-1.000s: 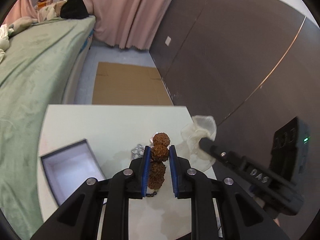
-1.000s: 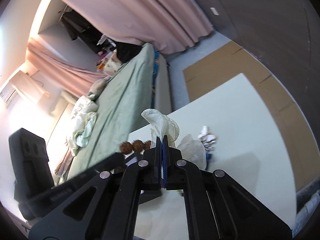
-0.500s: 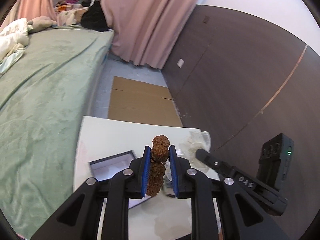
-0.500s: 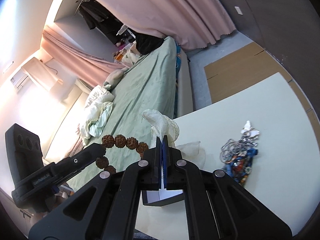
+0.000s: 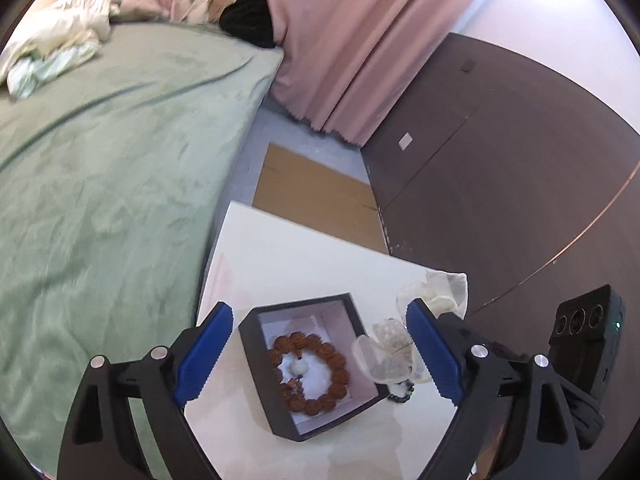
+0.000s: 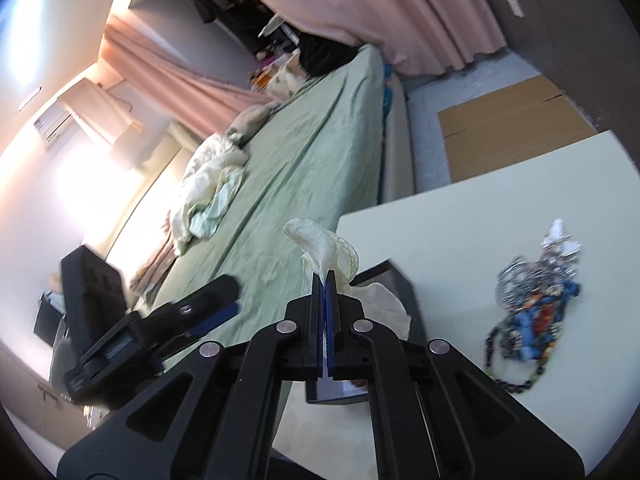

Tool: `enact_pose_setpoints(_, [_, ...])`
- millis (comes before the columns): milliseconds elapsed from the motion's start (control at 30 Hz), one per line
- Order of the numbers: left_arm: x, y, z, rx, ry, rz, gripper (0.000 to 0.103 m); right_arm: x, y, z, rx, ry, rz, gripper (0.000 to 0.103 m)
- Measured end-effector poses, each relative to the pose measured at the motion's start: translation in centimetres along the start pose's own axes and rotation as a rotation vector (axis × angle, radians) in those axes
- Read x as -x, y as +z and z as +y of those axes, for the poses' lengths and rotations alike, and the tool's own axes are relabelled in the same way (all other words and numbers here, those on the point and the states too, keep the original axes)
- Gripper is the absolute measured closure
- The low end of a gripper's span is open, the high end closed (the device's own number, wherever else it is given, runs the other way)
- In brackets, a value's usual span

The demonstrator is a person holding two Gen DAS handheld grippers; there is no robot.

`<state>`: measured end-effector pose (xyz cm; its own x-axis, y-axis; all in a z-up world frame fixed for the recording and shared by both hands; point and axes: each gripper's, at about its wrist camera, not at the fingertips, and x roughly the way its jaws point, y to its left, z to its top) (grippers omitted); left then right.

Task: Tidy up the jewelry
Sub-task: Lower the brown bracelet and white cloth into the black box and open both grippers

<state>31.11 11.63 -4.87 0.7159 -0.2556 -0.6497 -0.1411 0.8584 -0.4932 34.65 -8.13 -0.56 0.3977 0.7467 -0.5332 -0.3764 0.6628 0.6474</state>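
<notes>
A brown bead bracelet (image 5: 310, 376) lies inside an open dark box with a pale lining (image 5: 256, 350) on the white table (image 5: 300, 256). My left gripper (image 5: 320, 348) is open and empty, held above the box. My right gripper (image 6: 325, 280) is shut on a sheer cream pouch (image 6: 320, 242), which also shows in the left wrist view (image 5: 440, 292). The box's edge shows behind the pouch in the right wrist view (image 6: 404, 292). A heap of mixed jewelry (image 6: 532, 304) lies on the table to the right of the box.
A green-covered bed (image 5: 100, 180) runs along the table's left side. Flat cardboard (image 5: 312, 196) lies on the floor beyond the table. A dark panel wall (image 5: 520, 184) stands to the right. A clear plastic bag (image 5: 384, 356) lies by the box.
My left gripper was shut on the bead bracelet; it moved over the box and opened, and the bracelet now lies in the box. The right gripper kept hold of the pouch.
</notes>
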Motion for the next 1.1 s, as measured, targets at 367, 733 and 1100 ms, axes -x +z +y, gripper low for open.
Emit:
enact_pose_setpoints(367, [-0.2, 0.7, 0.9, 0.017, 0.012, -0.052, 0.009, 0.3, -1.0, -1.7, -0.019, -0.113, 0.062, 0.03])
enact_pose_setpoints(733, [-2.1, -0.8, -2.9, -0.1, -0.026, -0.004, 0.011, 5.6, -1.4, -7.4, -0.121, -0.245, 0.012, 0.03])
enact_pose_setpoints(1100, [-6.6, -3.9, -10.1, -0.273, -0.087, 0.139, 0.025, 9.4, -1.8, -12.2, -0.285, -0.251, -0.05, 0.03])
